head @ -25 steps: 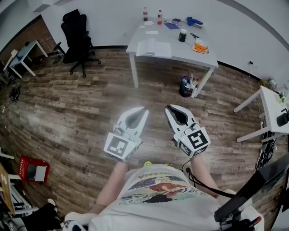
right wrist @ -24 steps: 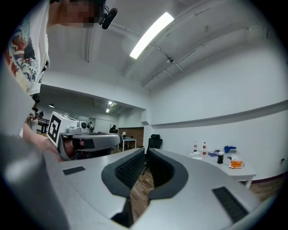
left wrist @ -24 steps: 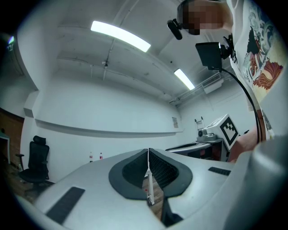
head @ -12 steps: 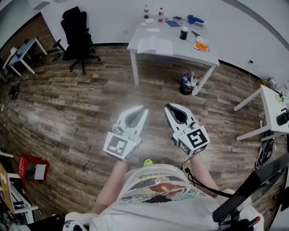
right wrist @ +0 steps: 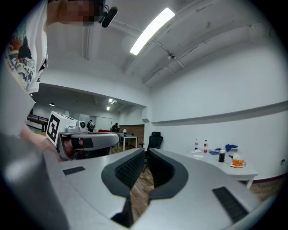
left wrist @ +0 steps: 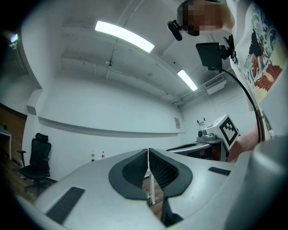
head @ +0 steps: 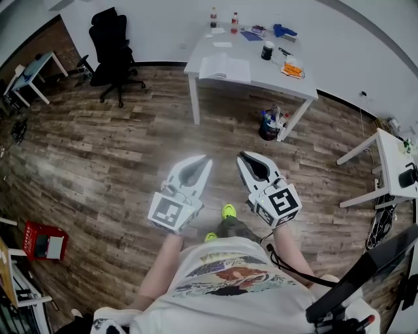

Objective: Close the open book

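Far surface [head: 261, 73] carries open book [head: 224, 67], bottles [head: 213, 17], cup [head: 266, 50]; we see left gripper [head: 208, 158] and right gripper [head: 241, 156] closed, empty, above wood floor [head: 117, 150].

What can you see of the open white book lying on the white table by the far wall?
The open white book lies flat, pages up, at the near left end of the white rectangular table as the head view shows it. Its two pale pages meet at a shallow centre fold. It looks like paper, and any print is too small to read. Only the tabletop touches it, and nothing rests on it.
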The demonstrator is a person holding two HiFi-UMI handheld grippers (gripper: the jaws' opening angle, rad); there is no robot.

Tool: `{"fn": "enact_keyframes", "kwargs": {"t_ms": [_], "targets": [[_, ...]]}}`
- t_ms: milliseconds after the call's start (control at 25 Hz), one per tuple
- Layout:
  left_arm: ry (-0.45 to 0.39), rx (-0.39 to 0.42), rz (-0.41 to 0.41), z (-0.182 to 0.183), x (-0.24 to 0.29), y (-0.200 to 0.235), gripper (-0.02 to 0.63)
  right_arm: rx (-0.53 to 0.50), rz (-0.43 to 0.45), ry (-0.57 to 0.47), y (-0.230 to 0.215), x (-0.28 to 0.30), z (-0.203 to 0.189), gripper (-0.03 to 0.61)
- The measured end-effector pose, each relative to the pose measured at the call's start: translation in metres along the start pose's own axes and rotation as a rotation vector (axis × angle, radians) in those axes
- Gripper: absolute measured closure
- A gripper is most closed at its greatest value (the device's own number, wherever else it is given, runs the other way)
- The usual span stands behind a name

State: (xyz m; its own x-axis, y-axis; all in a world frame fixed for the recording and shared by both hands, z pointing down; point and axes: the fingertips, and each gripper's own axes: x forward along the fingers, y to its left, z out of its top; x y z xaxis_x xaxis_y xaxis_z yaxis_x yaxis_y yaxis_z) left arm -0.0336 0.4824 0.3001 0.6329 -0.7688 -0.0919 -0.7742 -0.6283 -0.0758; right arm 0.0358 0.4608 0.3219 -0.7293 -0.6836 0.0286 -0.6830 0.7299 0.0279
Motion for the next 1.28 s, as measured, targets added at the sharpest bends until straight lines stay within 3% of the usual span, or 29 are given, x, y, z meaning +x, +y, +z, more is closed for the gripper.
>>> {"fn": "enact_keyframes", "kwargs": {"t_ms": [440,680,1280], "targets": [[0.034,0.003,0.026,-0.014,0.054,0.038,0.6,0.035,0.012,0.005,-0.065,0.04,-0.008,0.552],[0.027,0.055,0.029,-0.017,0.099,0.057,0.6,0.038,0.039,0.008,-0.112,0.072,-0.007,0.551],[0.042,0.057,0.079,-0.038,0.209,0.106,0.6,-0.023,0.127,0.034,-0.218,0.133,-0.016,0.551]]}}
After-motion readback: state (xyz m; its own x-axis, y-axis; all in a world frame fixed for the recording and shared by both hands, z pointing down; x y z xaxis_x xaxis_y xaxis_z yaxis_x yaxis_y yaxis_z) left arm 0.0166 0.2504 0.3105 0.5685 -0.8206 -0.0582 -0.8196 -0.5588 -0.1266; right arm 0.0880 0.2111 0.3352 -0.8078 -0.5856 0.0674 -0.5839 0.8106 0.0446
